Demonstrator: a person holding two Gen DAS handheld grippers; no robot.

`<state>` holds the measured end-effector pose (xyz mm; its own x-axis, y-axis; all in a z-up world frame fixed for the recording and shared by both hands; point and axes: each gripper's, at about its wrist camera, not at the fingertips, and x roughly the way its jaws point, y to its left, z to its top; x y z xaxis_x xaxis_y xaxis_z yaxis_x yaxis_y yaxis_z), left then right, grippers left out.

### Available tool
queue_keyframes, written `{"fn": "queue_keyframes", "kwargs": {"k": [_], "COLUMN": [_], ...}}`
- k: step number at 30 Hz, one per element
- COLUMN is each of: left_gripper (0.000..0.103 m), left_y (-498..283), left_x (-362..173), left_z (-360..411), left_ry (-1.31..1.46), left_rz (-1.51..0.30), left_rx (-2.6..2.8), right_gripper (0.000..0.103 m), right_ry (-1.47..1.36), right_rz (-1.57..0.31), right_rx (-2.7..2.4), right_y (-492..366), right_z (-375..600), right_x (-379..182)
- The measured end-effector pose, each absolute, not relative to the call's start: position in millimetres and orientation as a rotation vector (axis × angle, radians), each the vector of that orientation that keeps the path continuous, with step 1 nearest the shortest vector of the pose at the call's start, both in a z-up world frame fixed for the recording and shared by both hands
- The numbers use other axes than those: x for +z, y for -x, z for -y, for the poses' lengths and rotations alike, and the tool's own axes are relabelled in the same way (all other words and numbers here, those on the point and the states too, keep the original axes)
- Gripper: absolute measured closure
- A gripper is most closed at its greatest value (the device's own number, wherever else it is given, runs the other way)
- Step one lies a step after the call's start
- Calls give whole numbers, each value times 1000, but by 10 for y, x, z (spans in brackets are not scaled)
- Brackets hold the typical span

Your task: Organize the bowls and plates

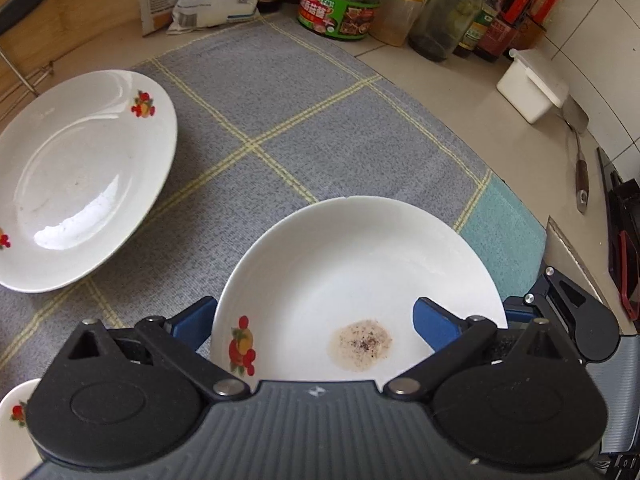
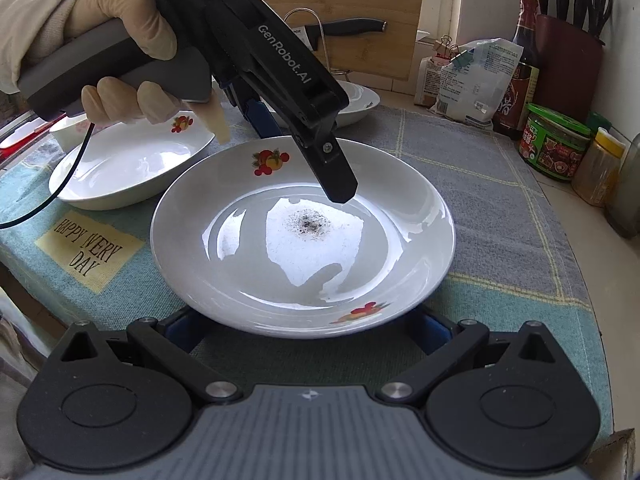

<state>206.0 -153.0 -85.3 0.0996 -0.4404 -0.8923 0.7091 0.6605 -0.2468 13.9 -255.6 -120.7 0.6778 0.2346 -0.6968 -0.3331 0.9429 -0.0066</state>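
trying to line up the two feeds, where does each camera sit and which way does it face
Left wrist: sits on the left tool, looking down and forward over the stained plate toward the condiment jars at the wall; only its own blue fingers show.
Right wrist: sits on the right tool, facing across the same plate toward the cutting board; it shows the gloved hand holding the left tool above the plate.
Shared: the stained plate, the grey checked mat, the green-lidded jar.
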Motion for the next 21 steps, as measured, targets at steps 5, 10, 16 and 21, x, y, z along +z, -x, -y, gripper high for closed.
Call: {"fn": "queue_keyframes", "kwargs": {"k": [5,10,16,21], "left_gripper": [1,1,1,1], "left_y": [-2139,-2226,-2215,-2200], "left_x": [-916,-915,-916,-904], "left_z": [1522,1444,1409,1492], "left_ry": [-253,-213,-251,-349], "left_rz": [-1242,-1270,-1242,-1249], "left_rx": [-932,-979,-1061,-1097], "right_gripper": [0,0,0,0], "right_ry": [133,134,131,130], "right_rz": [-759,-776,-777,-767], "right_rx": [313,306,298,299], "right_y": [-139,-159,-174,-163], "right_z": [2555,2543,2532,2533], "right_x": [-1209,-1196,-1200,-1206]}}
